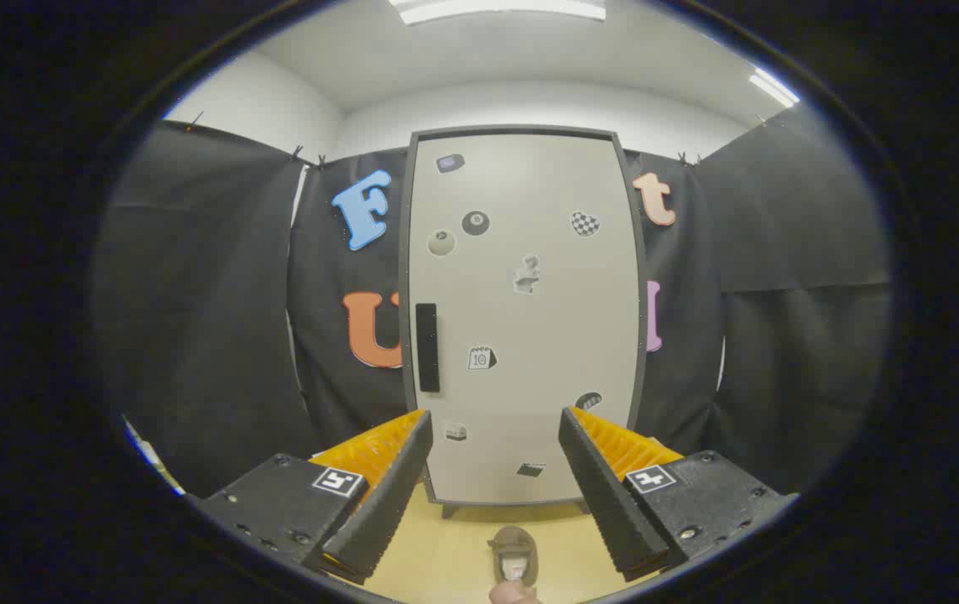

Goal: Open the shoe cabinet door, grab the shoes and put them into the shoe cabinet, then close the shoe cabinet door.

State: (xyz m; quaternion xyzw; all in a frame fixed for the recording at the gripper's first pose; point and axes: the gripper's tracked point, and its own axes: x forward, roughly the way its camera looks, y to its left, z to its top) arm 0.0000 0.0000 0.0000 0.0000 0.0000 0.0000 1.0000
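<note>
Between the spread, empty fingers of the gripper (496, 419), a shoe (513, 554) lies on the wooden surface (437, 545) at six o'clock. Beyond stands the shoe cabinet (525, 310), door shut. Its dark handle (427, 347) at ten o'clock likely needs a square, firm pinch first.

— What stood around the booth?
— Black cloth walls (202, 310) hung on three sides, clipped along their top edge, with a white room wall (529, 109) rising behind them.
— And the light?
— Bright ceiling strip lights (500, 8) shone overhead, a second one (773, 88) off to the right.
— The floor?
— A pale yellowish wooden surface (445, 554) lay below.
</note>
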